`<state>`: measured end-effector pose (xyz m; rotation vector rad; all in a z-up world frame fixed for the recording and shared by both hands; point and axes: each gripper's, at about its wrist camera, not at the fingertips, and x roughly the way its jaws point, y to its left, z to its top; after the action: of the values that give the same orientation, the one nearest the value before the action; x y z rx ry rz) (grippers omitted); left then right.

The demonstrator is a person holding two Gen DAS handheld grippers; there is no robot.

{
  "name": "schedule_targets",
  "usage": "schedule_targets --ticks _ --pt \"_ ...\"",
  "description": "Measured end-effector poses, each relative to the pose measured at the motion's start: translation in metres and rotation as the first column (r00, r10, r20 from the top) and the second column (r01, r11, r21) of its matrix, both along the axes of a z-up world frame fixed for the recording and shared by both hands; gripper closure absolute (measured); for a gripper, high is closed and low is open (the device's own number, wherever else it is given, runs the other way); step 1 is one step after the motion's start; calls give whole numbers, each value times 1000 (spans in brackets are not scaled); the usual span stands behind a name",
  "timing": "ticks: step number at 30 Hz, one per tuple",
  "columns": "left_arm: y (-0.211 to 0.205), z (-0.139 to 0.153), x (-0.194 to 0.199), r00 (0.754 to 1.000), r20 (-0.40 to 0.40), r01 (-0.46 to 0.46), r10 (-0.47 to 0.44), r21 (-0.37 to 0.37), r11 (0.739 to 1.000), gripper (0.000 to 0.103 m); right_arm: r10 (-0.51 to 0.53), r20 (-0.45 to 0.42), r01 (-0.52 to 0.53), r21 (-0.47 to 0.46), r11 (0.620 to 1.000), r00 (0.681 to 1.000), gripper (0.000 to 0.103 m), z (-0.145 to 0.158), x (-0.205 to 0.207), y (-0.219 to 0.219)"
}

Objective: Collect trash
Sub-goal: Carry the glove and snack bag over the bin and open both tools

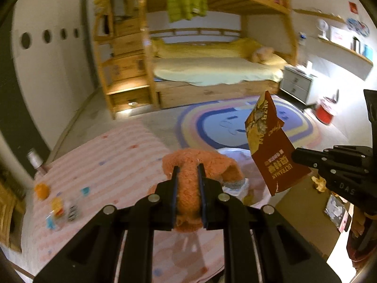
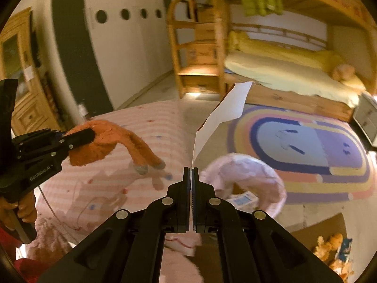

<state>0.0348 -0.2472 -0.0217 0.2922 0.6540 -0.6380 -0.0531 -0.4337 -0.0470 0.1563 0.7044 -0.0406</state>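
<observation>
The torn snack box (image 1: 271, 146) hangs in the air, pinched by one thin edge in the closed right gripper (image 2: 191, 172), above the pink-lined bin (image 2: 278, 184) beside the striped bed's (image 1: 99, 165) edge. The left gripper (image 1: 188, 174) is clamped on an orange plush toy (image 1: 188, 188). So slight a hold may let the box slip and miss the bin, and the toy could be binned by mistake.

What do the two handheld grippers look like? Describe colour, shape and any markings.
Both the left gripper and the right gripper are matte black, with angular linkage arms joined by round silver pins and two flat, narrow fingers. The left gripper's side carries white "GenRobot.AI" lettering. A red sleeve shows behind it.
</observation>
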Motion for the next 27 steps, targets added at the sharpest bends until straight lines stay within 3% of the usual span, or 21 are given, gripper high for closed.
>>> schedule_targets --ticks 5,18,20,21,22,23,27 --pt "-47 -18 17 998 -45 54 -54 7 999 90 -64 -31 64 8 998 997 102 -15 6 -30" --pt "-118 -57 63 989 -120 85 -83 11 996 89 -130 -72 134 55 989 989 102 -57 46 -76" --pt "-123 -61 70 990 -124 75 -73 13 997 85 -140 -75 145 67 987 987 98 -64 55 -82" --pt "-122 -62 73 990 -123 68 -66 12 998 74 -146 -78 151 65 986 986 97 -66 57 -84" --pt "-122 -63 76 991 -122 53 -51 15 998 55 -153 -89 158 59 986 984 94 -68 60 -85" --pt "-120 -64 78 993 -117 36 -35 11 999 48 -159 -96 165 57 985 983 88 -69 62 -86" --pt "-104 -63 83 992 -122 -2 4 17 1000 45 -189 -87 194 58 979 978 82 -65 52 -85"
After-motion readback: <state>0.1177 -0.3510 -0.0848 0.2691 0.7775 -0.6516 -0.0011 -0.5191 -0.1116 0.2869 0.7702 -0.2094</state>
